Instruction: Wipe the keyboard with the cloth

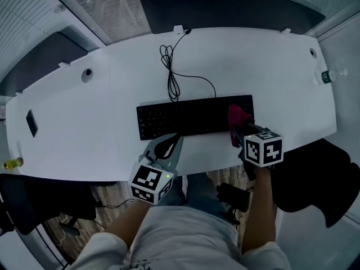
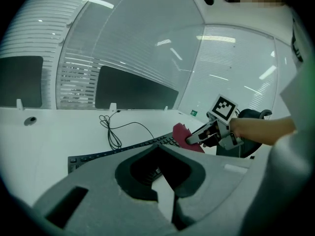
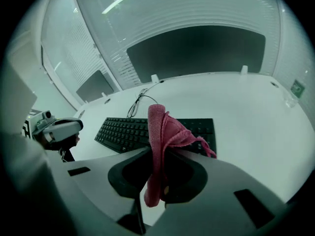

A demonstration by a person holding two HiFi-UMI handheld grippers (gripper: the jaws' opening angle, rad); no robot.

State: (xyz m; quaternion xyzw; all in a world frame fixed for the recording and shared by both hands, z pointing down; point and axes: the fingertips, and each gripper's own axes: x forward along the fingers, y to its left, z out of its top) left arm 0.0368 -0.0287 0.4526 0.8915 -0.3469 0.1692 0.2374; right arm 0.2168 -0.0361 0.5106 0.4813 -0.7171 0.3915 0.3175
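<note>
Our right tongs [image 1: 235, 133] pinch the soft, limp cloth [image 3: 162, 132] by a bunched fold over the keyboard [image 1: 185, 117]; our left tongs [image 1: 169, 145] sit closed, empty.

Cloth [image 1: 238, 117] at keyboard [image 1: 185, 118] right end

The counter [image 1: 101, 100] lies bare from 9 to 11 o'clock of the keyboard [image 1: 185, 117], save a small dark slab [image 1: 32, 122] near the far left edge. It is bare again from 1 to 3 o'clock. At 12 o'clock the looped cable [image 1: 171, 75] lies across the way. The left gripper [image 1: 170, 143] stands at the keyboard's 7 o'clock edge. The right gripper [image 1: 236, 131], clamped on the cloth [image 1: 238, 116], blocks its 4 o'clock corner. The keys between them are uncovered.
</note>
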